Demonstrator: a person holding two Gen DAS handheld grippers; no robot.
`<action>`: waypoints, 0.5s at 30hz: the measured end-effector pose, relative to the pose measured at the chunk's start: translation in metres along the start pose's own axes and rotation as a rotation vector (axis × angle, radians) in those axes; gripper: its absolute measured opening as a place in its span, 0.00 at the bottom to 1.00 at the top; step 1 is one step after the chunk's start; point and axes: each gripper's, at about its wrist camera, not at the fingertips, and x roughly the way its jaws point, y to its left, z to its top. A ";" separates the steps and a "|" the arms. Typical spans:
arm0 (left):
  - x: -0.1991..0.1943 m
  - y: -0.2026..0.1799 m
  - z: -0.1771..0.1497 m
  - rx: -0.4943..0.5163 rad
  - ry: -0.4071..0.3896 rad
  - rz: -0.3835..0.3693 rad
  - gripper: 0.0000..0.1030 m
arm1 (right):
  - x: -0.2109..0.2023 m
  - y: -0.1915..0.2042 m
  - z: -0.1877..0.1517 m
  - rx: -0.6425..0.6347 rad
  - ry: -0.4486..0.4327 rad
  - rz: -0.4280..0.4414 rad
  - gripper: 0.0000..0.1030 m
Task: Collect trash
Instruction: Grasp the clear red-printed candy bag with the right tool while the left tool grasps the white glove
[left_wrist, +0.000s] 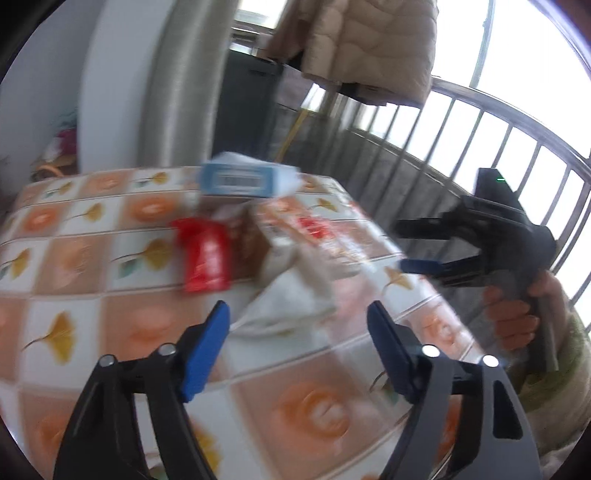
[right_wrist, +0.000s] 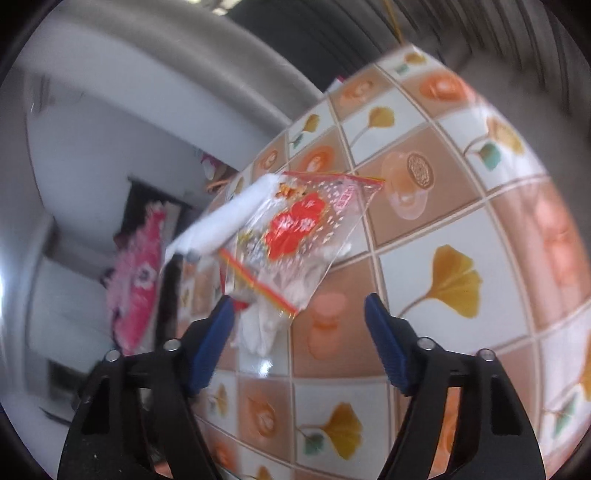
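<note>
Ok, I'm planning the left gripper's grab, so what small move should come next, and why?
Probably ease the left gripper forward and down onto the crumpled white wrapper: its jaws stand open, and that wrapper lies nearest, just ahead between the fingertips, on the table.

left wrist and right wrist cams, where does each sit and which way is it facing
Left wrist: on the left gripper, open, facing the trash pile on the table; right gripper and hand show.
Right wrist: on the right gripper, open, tilted over a clear wrapper.
Shared: the patterned tablecloth.
</note>
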 end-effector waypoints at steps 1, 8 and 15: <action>0.010 -0.004 0.004 -0.002 0.012 -0.018 0.64 | 0.005 -0.004 0.004 0.031 0.013 0.014 0.61; 0.064 -0.007 0.018 -0.078 0.119 -0.063 0.42 | 0.032 -0.025 0.016 0.147 0.078 0.070 0.54; 0.086 -0.018 0.021 -0.083 0.150 -0.039 0.20 | 0.046 -0.037 0.019 0.221 0.099 0.124 0.33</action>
